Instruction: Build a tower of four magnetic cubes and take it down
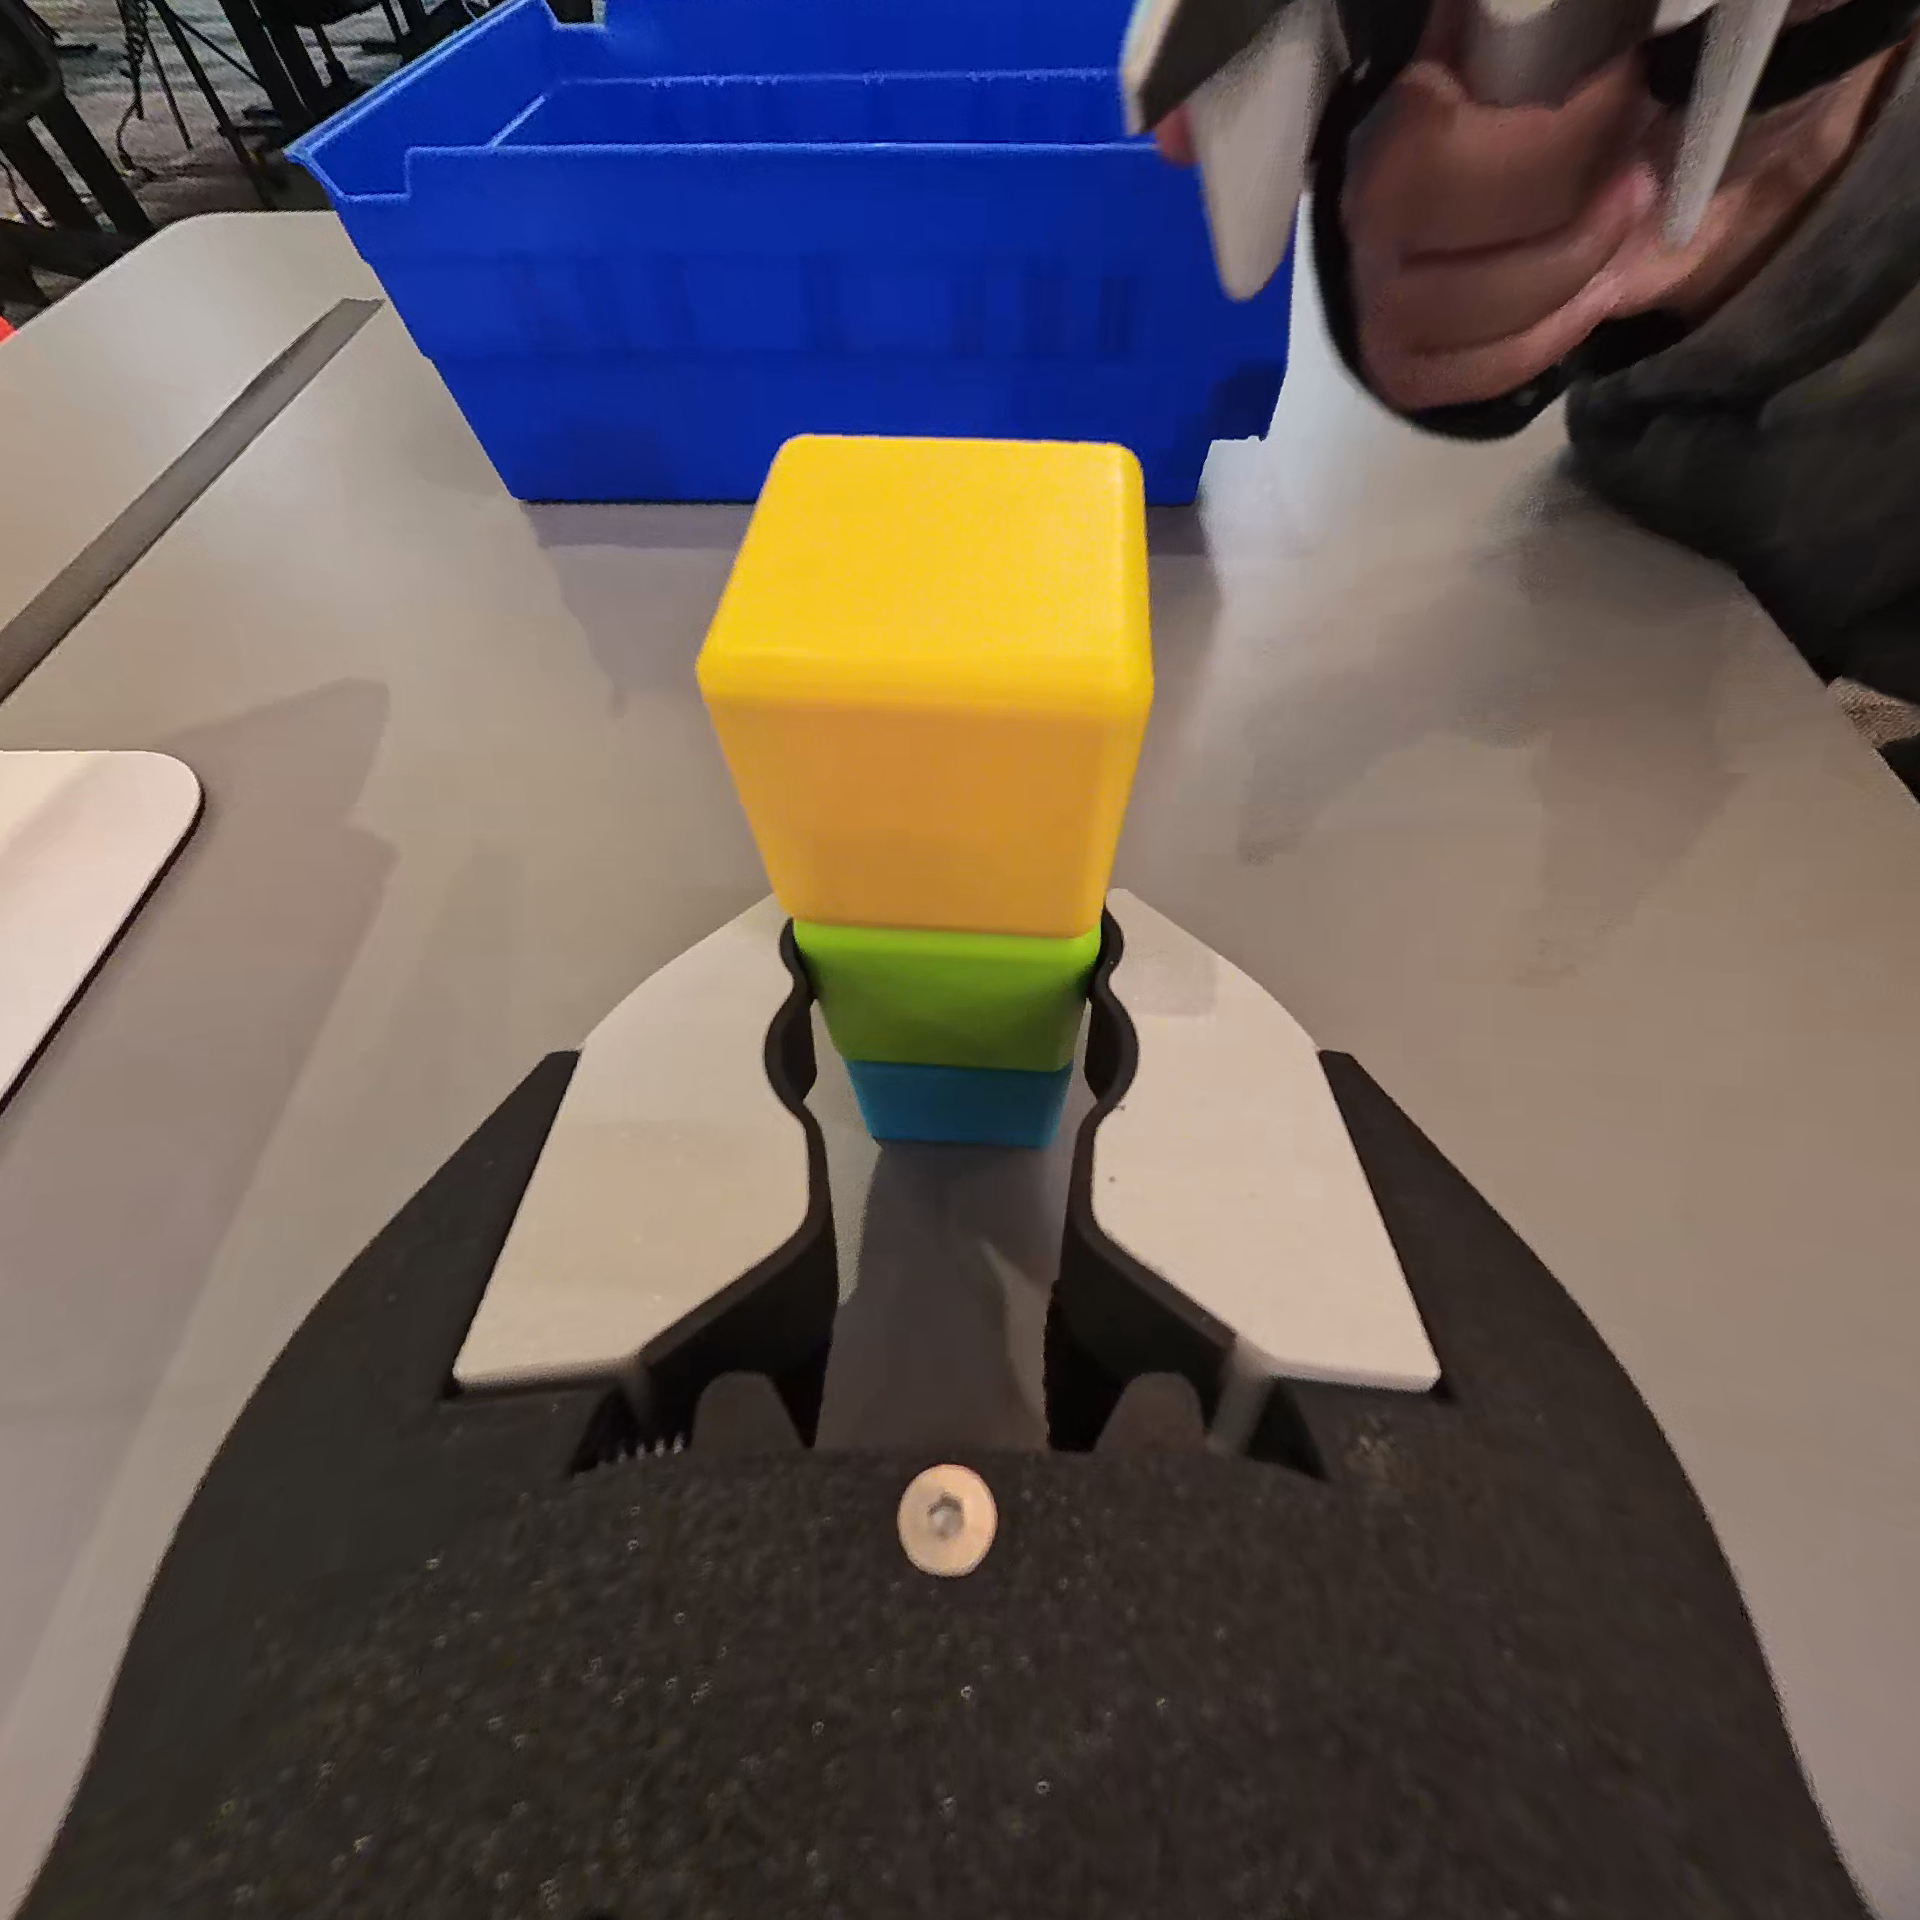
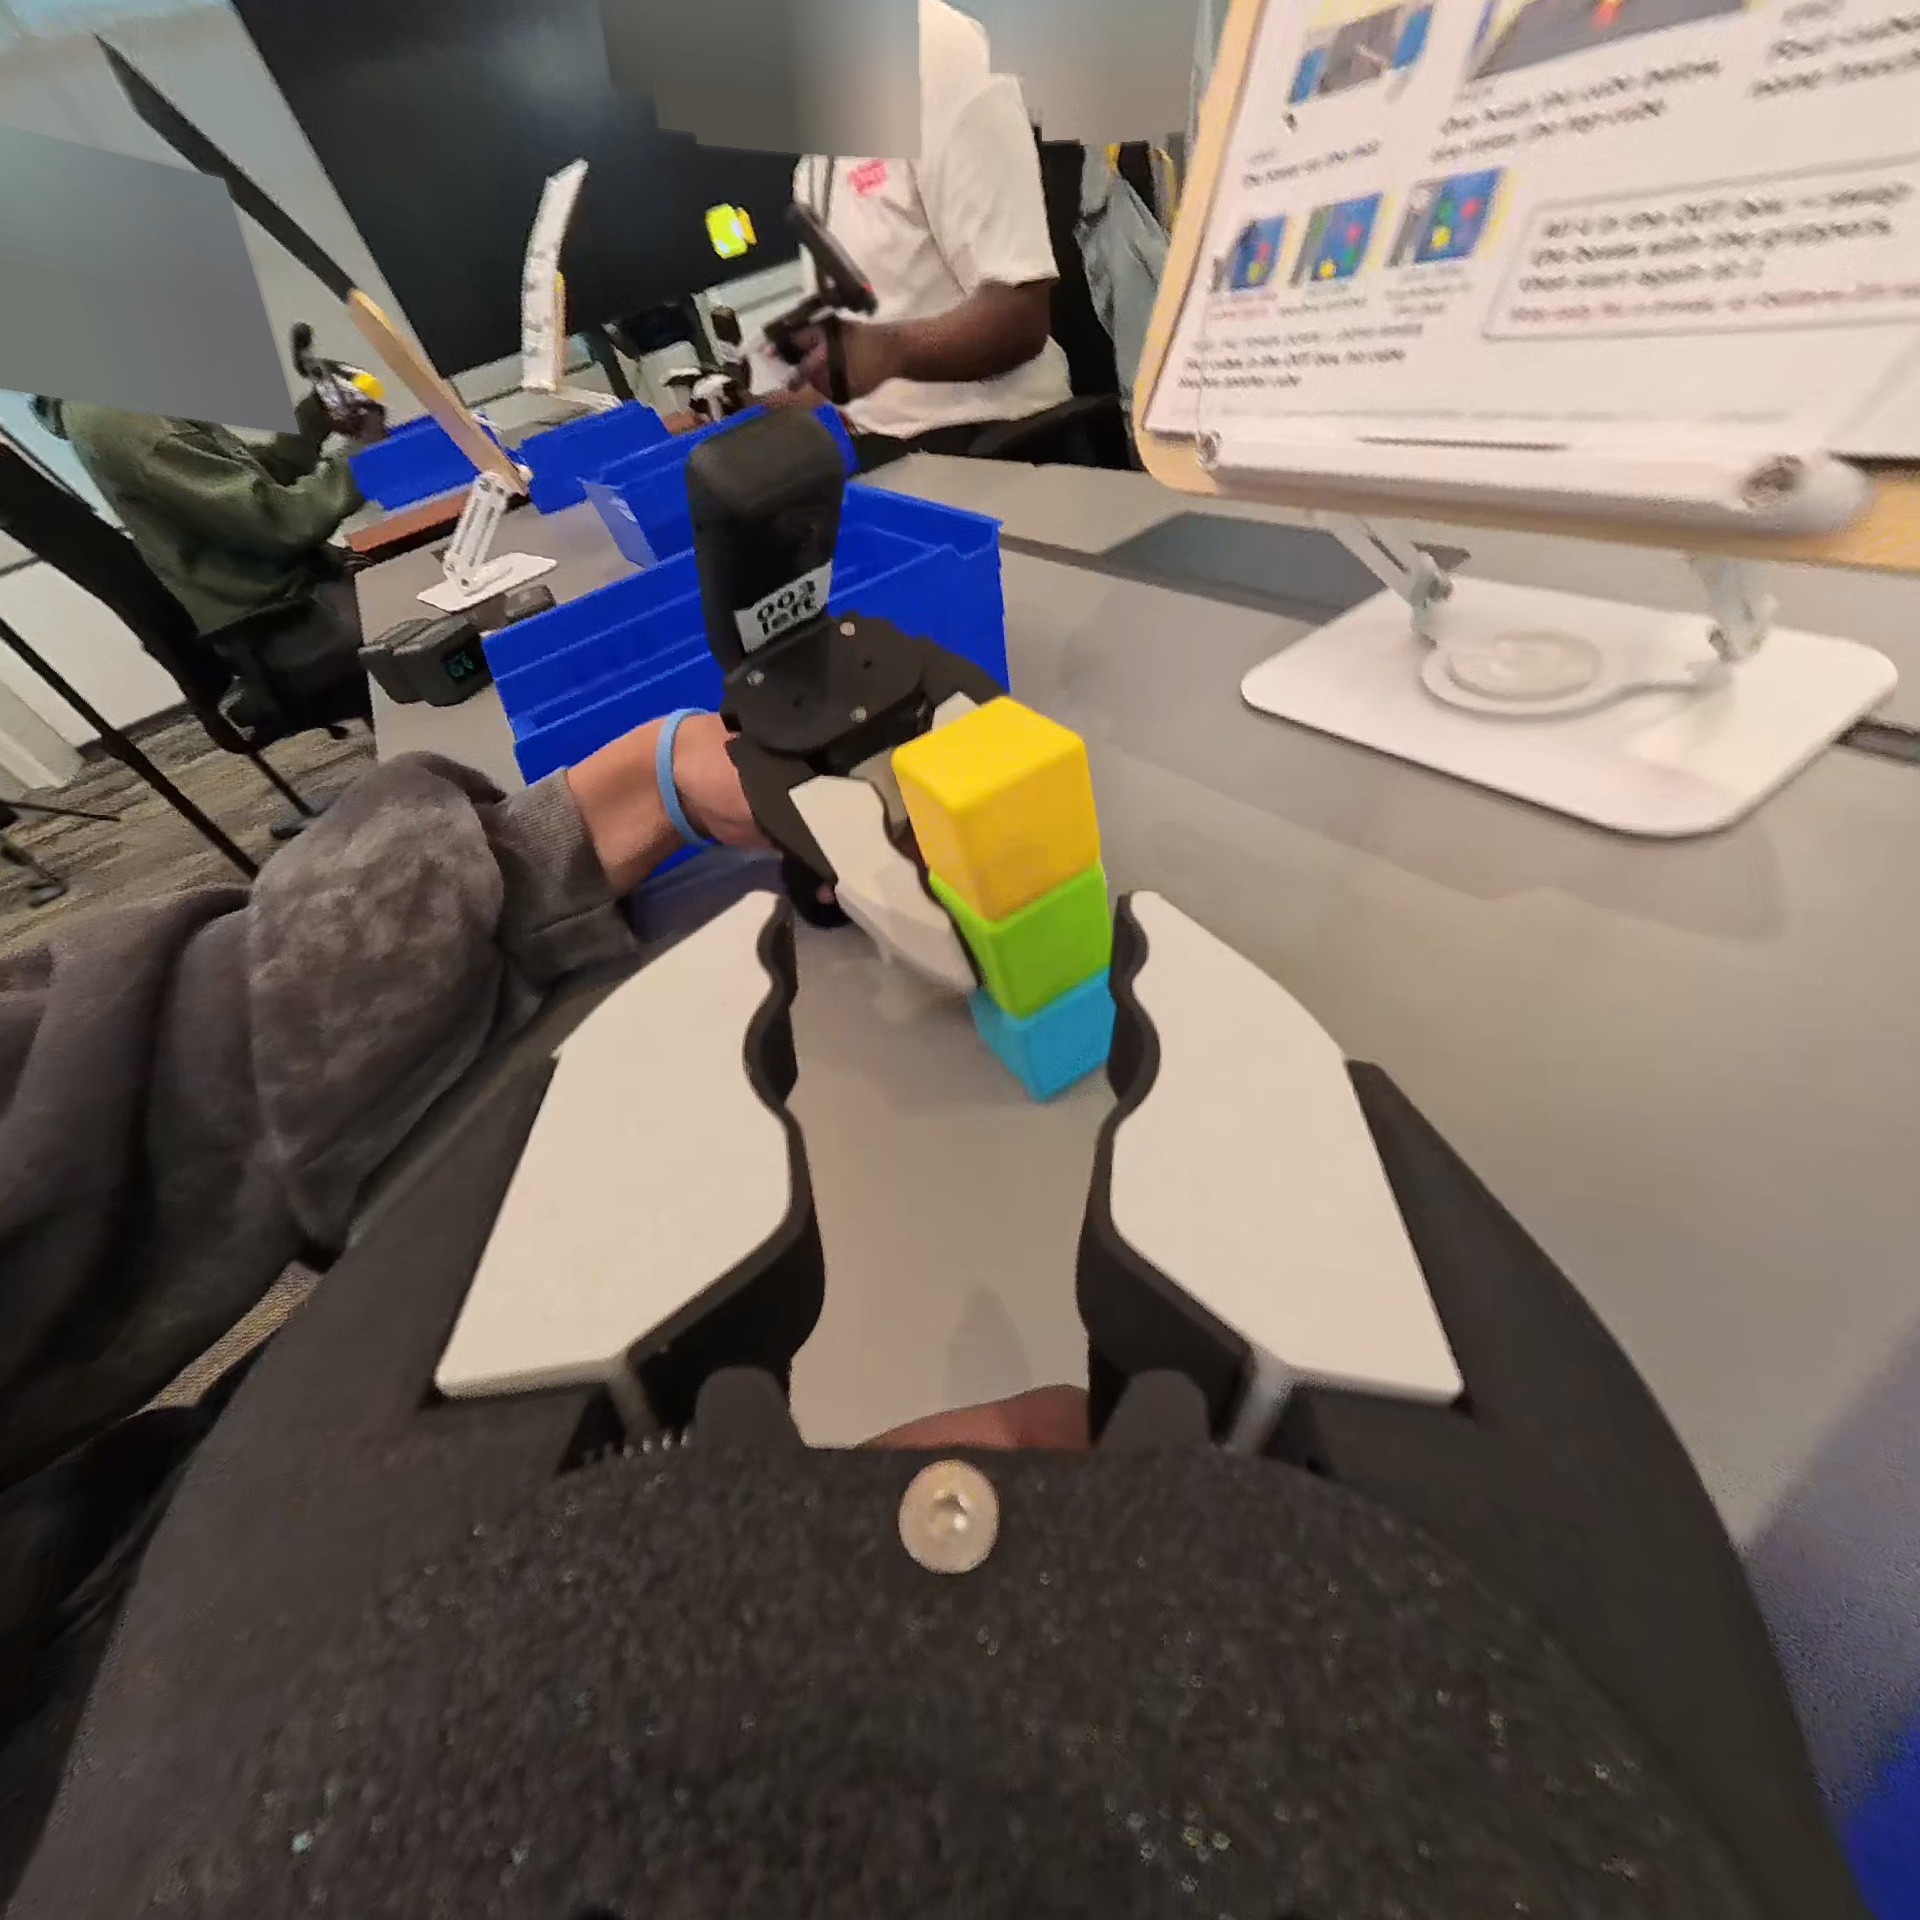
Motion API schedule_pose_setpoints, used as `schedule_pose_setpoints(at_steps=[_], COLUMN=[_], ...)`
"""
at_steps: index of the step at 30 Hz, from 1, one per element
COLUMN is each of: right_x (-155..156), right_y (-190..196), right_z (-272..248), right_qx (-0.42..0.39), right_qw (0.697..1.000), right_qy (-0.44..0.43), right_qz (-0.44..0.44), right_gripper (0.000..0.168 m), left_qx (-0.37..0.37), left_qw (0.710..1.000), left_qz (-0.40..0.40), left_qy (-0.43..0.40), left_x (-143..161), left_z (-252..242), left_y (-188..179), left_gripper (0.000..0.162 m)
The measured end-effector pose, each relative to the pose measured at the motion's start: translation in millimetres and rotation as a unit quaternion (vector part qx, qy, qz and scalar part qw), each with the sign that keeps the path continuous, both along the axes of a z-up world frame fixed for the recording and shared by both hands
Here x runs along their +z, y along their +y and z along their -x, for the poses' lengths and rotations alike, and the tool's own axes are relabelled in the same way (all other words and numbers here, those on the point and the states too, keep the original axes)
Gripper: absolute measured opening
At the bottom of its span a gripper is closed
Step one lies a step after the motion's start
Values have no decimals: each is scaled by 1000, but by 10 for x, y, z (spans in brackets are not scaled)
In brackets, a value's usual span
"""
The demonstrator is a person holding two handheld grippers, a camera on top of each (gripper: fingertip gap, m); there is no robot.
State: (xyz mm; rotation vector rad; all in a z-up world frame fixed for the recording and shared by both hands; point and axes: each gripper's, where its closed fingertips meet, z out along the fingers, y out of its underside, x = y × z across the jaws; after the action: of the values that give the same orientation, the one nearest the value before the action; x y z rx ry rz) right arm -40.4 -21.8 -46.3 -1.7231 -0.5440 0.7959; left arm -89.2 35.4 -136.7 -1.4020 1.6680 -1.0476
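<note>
Both grippers work at one small tower on the grey table. Left gripper has its two fingers closed against the sides of the green cube, the middle block of the stack; the right wrist view shows the same grip from the side, with a grey finger lying against the green cube. Right gripper holds nothing: its fingers stand apart, with bare table showing between them, and it hangs near the tower without touching it. In the left wrist view it shows blurred at the upper right, well above the table.

Behind the tower sits a blue bin, the largest thing on the table, with more blue bins farther off. A white stand carrying a board with a printed sheet rises on the far side in the right wrist view. A grey sleeve covers the arm that holds the left gripper, with a blue band at the wrist.

Three cubes make up the tower, standing upright on the table just in front of the bin: the yellow cube on top, the green one under it, and the blue cube at the bottom, resting on the table. Each sits squarely on the one below.
</note>
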Motion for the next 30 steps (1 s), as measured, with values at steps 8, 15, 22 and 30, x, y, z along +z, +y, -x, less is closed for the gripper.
schedule_pose_setpoints(at_steps=[8,15,22,30], right_x=[-220,-433,-356,445], right_y=[508,674,650,494], right_z=[496,653,687,522], right_qx=[76,138,164,154], right_qw=[994,988,982,971], right_qy=[-12,19,48,112], right_qz=[-77,-66,-81,-145], right_gripper=[68,62,51,51], left_qx=[-7,-9,-9,-9], left_qw=[1000,1000,1000,1000], left_qz=[-1,0,-1,-2], left_qy=[-1,0,-1,-1], left_x=[0,-1,-2,-1], left_z=[5,6,4,5], left_y=[-24,-27,-33,-34], left_gripper=[49,49,49,49])
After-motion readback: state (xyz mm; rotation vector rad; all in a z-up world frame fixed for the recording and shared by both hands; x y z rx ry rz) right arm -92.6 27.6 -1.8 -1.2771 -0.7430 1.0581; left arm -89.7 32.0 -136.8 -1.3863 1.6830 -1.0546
